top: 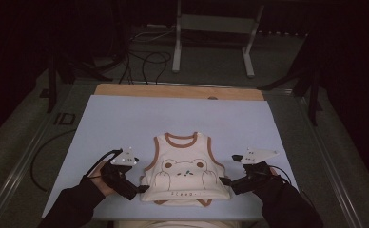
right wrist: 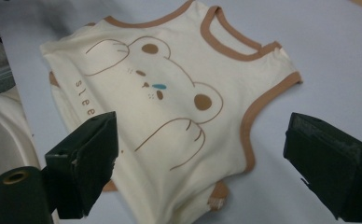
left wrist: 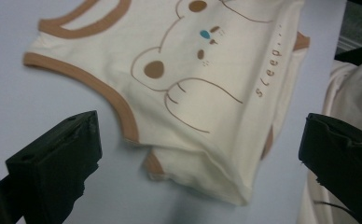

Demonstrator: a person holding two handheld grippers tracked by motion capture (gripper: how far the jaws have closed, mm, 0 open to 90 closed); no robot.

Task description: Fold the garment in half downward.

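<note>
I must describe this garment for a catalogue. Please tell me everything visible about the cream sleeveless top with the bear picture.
The cream sleeveless cloth top with brown trim lies flat on the pale blue table sheet, neckline away from the person. Brown binding edges its neck and armholes. A brown line-drawn bear with a small blue mark and the word "sleep..." is printed on the front. Its lower part is folded under, with brown hem trim peeking out. Nothing grips it; it touches the sheet alone.

The word "sleep..." in brown letters beneath the bear drawing on the cream vest (left wrist: 188, 79).
</note>
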